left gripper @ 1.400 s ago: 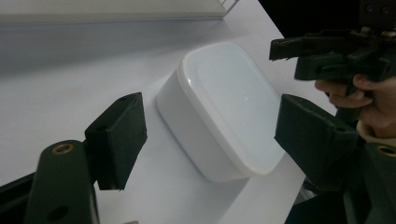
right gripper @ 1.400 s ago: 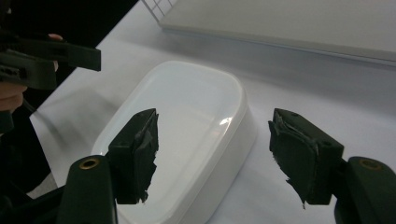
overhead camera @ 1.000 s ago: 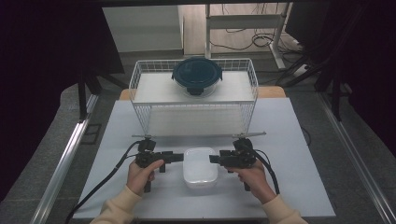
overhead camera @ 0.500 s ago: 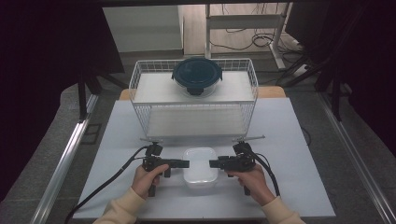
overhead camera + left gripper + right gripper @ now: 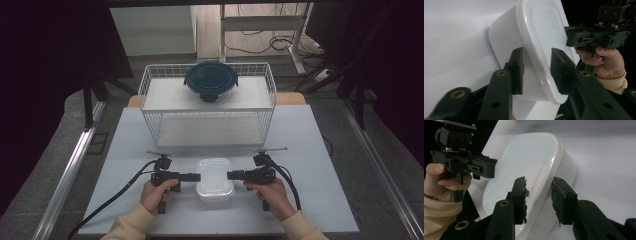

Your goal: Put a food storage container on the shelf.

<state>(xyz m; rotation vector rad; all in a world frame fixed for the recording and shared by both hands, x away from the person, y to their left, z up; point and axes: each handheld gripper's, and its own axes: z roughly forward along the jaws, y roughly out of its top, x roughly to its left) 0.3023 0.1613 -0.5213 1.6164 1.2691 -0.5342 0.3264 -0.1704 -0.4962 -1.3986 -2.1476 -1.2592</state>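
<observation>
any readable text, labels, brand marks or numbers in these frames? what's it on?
None readable.
White lidded container: plain, no label or embossing visible in either gripper view.
Dark round lid on the wire basket: no legible mark, too small to tell.
Left gripper, right gripper: no markings.

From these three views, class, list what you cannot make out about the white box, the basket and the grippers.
- White box: contents hidden by its cloudy lid, every view.
- Left gripper and right gripper: jaws have just been closing with the box rim between them; whether the pads press is too close to tell.
- Dark-lidded bowl on the basket: contents hidden by its lid, high view.
</observation>
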